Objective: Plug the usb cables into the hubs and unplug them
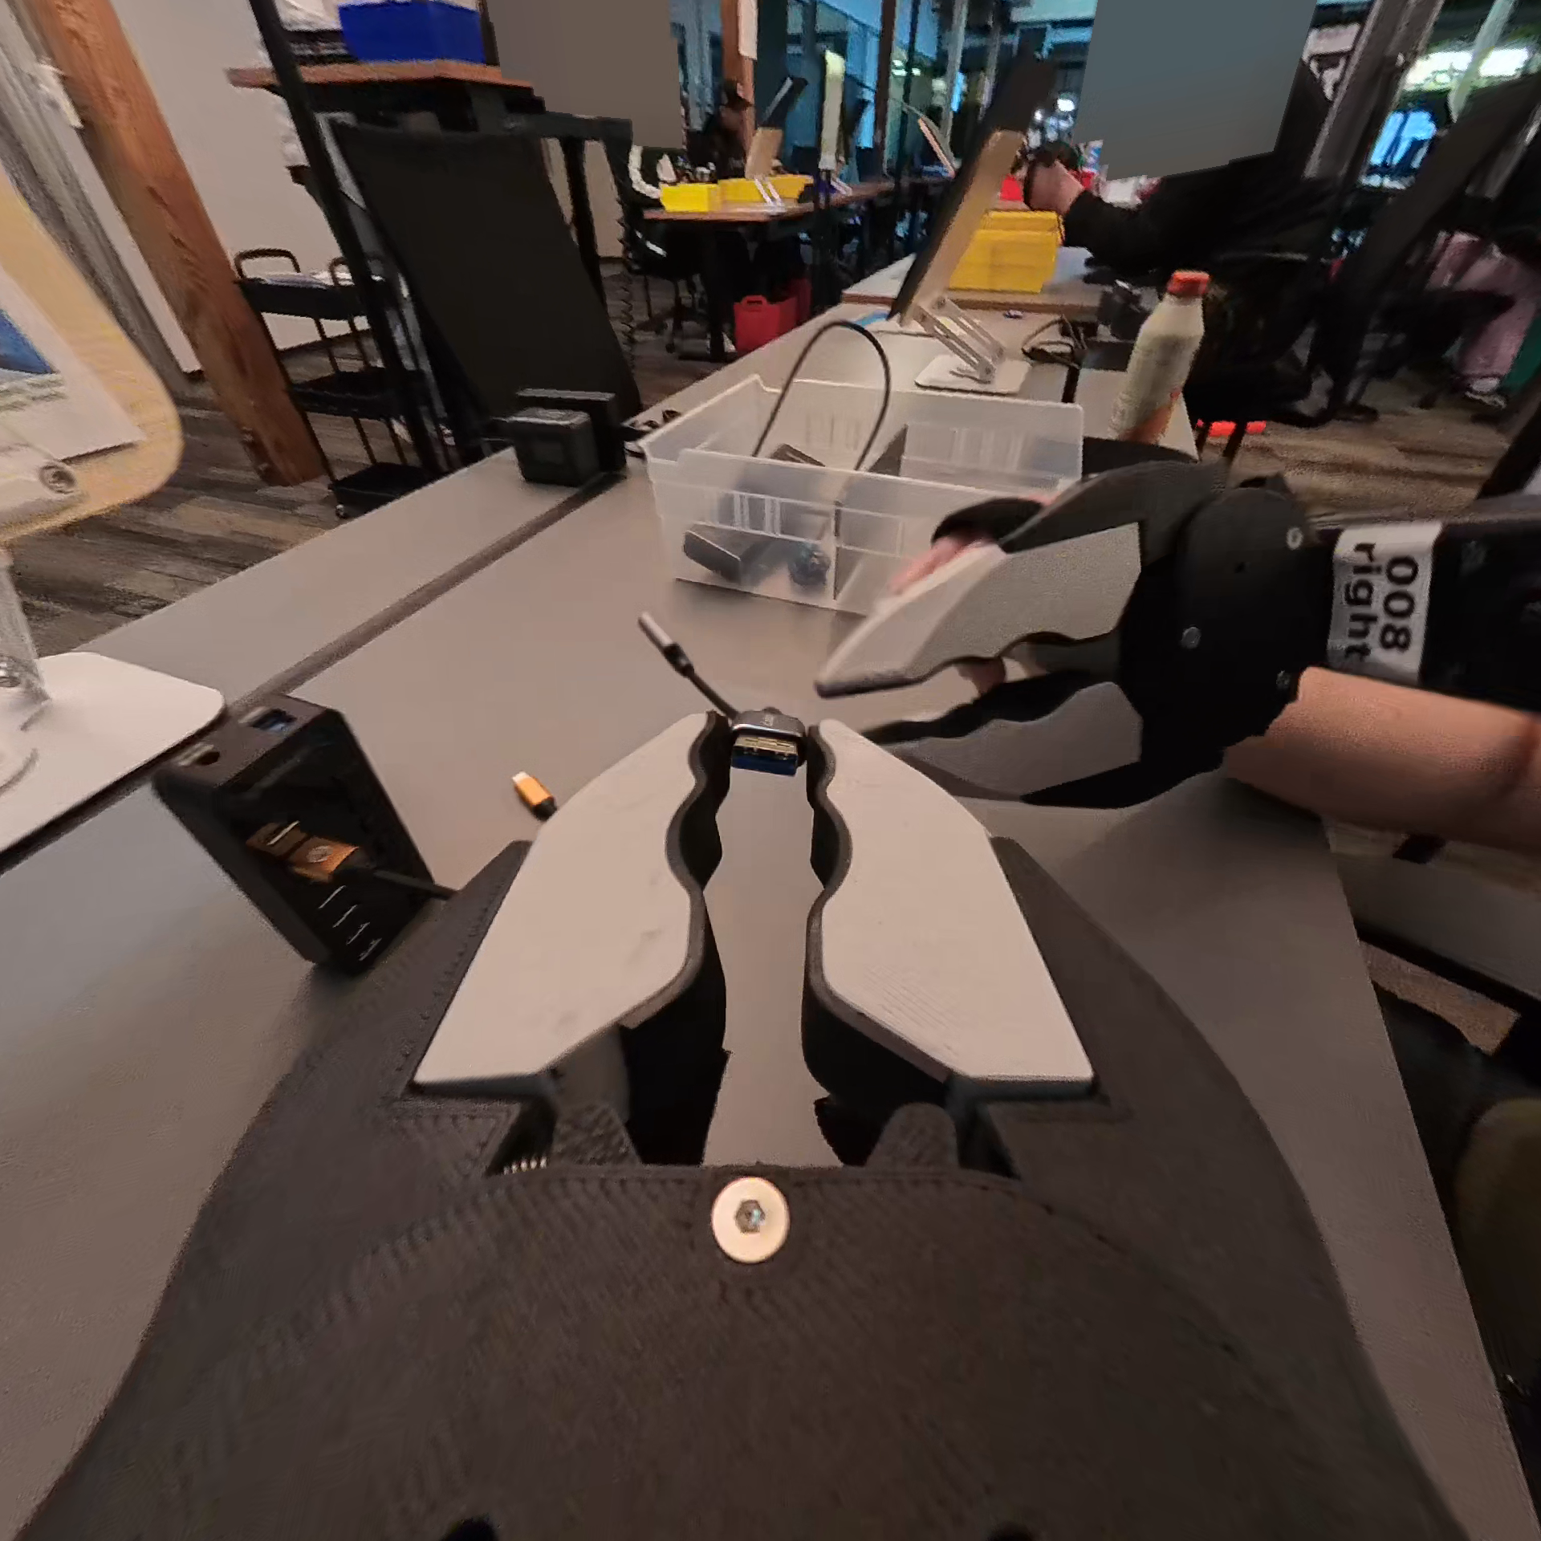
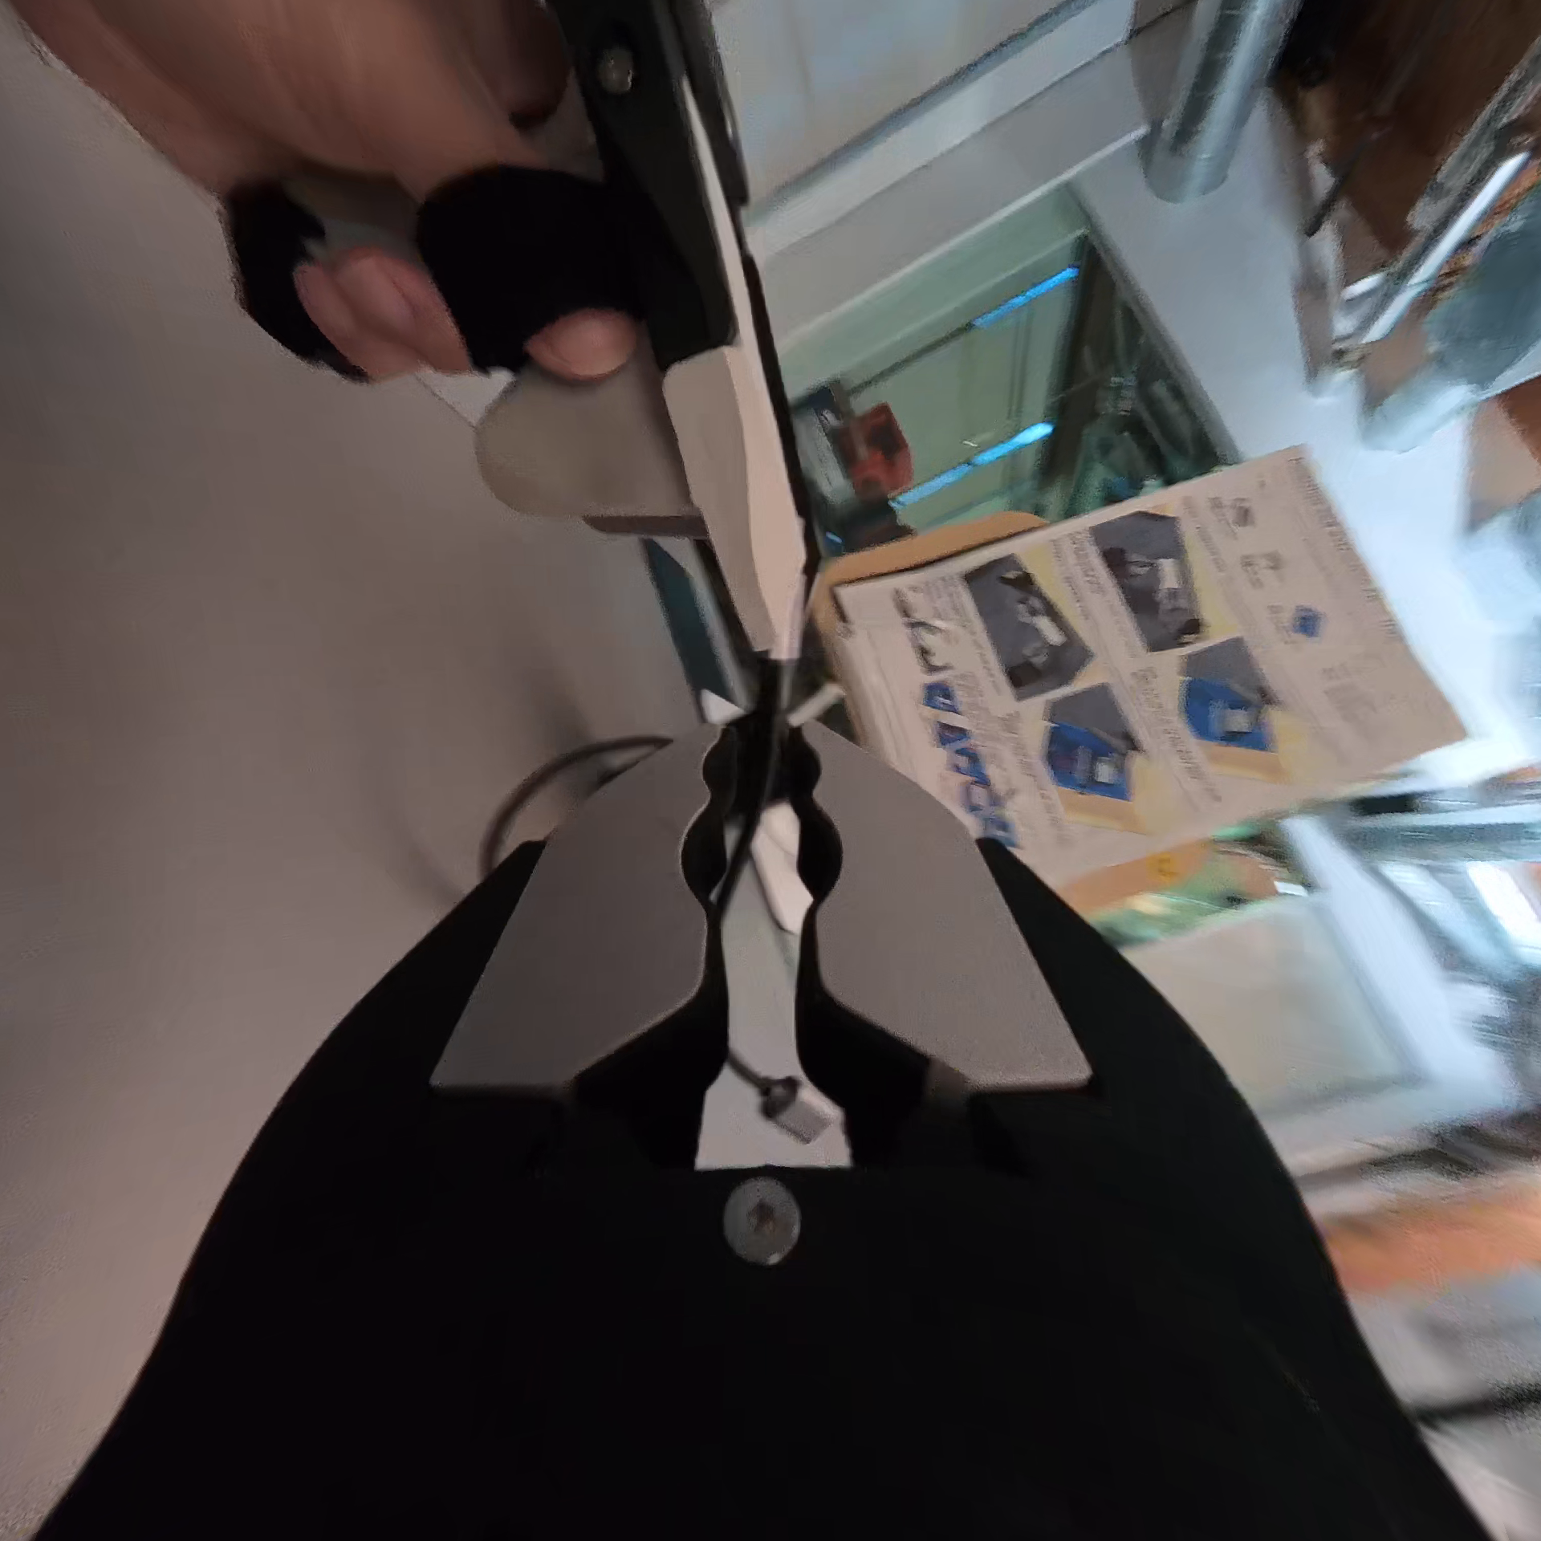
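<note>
My left gripper [image 1: 765,734] is shut on a USB-A plug [image 1: 767,748] with a blue insert and holds it above the grey table [image 1: 500,600]. Its thin black cable [image 1: 696,680] runs away to a small grey plug [image 1: 659,634], which also shows in the right wrist view [image 2: 792,1117]. A black hub [image 1: 292,834] stands to the left of my left gripper. My right gripper [image 1: 842,713] hovers just right of the plug, jaws a narrow gap apart and holding nothing. In its own view [image 2: 767,742] the cable [image 2: 738,834] shows through the gap.
An orange plug [image 1: 534,792] lies between the hub and my left gripper. A clear bin [image 1: 984,454] with hubs and a cable stands behind. Farther back are a bottle [image 1: 1159,358], a tablet stand [image 1: 959,333] and a black box [image 1: 567,442]. A white base [image 1: 108,734] sits at left.
</note>
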The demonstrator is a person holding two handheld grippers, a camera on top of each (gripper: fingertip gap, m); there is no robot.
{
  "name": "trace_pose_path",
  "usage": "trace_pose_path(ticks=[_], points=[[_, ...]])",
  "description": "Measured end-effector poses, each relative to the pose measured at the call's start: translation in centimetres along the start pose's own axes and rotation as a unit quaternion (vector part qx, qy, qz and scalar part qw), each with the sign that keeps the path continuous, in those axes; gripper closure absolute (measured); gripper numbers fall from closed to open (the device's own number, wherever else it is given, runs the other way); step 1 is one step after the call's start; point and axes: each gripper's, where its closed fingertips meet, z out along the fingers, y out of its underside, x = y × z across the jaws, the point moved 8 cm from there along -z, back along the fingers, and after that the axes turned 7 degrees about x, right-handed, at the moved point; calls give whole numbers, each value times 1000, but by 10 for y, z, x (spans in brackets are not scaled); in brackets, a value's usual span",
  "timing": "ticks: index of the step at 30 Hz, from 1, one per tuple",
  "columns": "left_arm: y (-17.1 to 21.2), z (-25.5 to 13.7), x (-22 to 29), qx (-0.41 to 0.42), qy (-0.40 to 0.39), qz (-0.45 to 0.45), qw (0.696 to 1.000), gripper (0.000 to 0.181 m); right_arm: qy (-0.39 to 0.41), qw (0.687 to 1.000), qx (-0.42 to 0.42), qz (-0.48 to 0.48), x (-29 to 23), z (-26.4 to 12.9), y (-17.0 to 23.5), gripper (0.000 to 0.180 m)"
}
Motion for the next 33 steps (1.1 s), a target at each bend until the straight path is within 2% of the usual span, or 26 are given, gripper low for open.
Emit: trace_pose_path(ticks=[3,5,6,8,10,12,14,17,20,31,33], points=[[-5,-10,-9,25,-5,-24,999,164,-70,982,85,152,-2,-3,-7,169],[-9,-14,-11,46,2,-39,998,164,-170,939,143,264,-14,0,-13,170],[-11,-15,-10,59,10,-48,997,165,-183,917,145,323,-18,6,-11,170],[-17,-17,-5,92,41,-65,993,165,-198,873,139,424,-26,19,-5,158],[-23,-18,4,122,88,-82,985,164,-180,836,139,499,-27,29,2,139],[-26,-17,11,141,132,-95,977,165,-152,797,192,553,-18,29,6,134],[-26,-15,16,145,158,-107,971,165,-124,769,268,567,-4,20,5,134],[-24,-12,20,137,184,-113,967,164,-89,761,329,552,16,2,4,144],[-22,-9,23,129,188,-103,968,165,-104,772,323,538,23,-5,4,161],[-12,-4,21,90,181,-77,976,165,-159,758,292,561,23,-4,5,159],[-12,-3,21,86,197,-89,972,165,-170,755,295,560,24,-5,6,163]])
